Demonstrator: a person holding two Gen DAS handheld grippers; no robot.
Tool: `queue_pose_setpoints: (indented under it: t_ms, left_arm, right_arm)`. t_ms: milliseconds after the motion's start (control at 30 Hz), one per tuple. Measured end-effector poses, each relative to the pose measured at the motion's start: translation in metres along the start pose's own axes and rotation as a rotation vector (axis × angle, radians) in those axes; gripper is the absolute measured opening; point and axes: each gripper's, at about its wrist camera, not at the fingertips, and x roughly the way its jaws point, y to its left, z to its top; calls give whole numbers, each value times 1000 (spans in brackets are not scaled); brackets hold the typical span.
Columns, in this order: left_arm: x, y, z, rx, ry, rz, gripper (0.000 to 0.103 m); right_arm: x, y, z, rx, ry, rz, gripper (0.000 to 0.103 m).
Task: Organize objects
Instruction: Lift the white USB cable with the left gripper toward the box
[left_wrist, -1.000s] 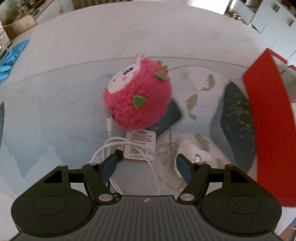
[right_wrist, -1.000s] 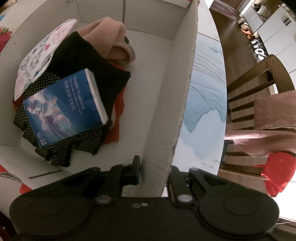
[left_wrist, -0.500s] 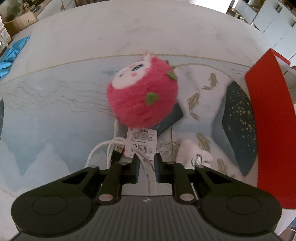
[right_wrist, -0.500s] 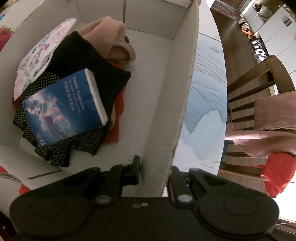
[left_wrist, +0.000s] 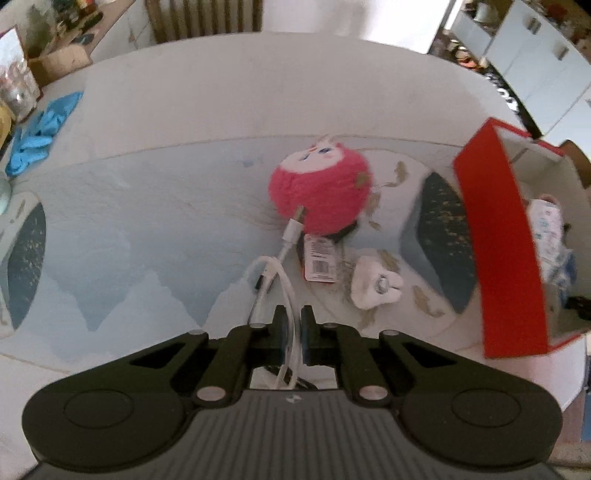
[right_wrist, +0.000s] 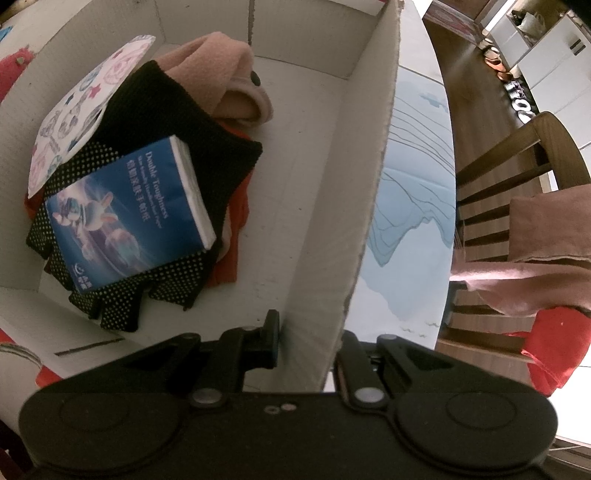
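left wrist view: left gripper (left_wrist: 292, 325) clamped on the white cable (left_wrist: 286, 280), which trails ahead to the pink plush (left_wrist: 320, 194) on the counter (left_wrist: 147, 229). right wrist view: right gripper (right_wrist: 308, 332) clamps the box wall (right_wrist: 369, 206); tissue pack (right_wrist: 129, 218) lies inside, ahead-left.

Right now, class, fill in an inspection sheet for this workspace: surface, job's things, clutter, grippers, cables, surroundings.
Surface: round table under a pale blue printed mat.
Job's things: white charging cable; round pink plush toy with a hang tag; red-sided white cardboard box holding a blue tissue pack, black dotted gloves and pink fleece fabric.
Clutter: small white ringed object; blue cloth.
Grippers: left gripper shut on the cable; right gripper fingers straddle the box wall, apparently clamping it.
Cables: only the white one.
Surroundings: wooden chair, white cabinets.
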Motion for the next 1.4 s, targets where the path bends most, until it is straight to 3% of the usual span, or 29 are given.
queue_pose_setpoints:
  t_ms: [300,567,933,1033,1133,1400]
  left_arm:
    - [-58,-41,11,105,-48,-93,6]
    - [-77,-110,33,254,-77,-171,6]
    - [-112,-200,79,438,-210,-247,6]
    - [-109,-219,86,467,-221,-253,6]
    - [-90,-223,82,465,-179,-260,6]
    - [-29,-196,66,396,-80,-261,8]
  right_arm:
    - [0,0,0,-9,-2,5,9]
    - [0,-2,0,-6,-3,12,9]
    - [2,-2,1,-3,-9,18,9]
    - [2,-3,1,0,-10,23,9]
    - [2,-4,0,1,-12,24,9]
    - [1,-4,-1,-2,-15,22,9]
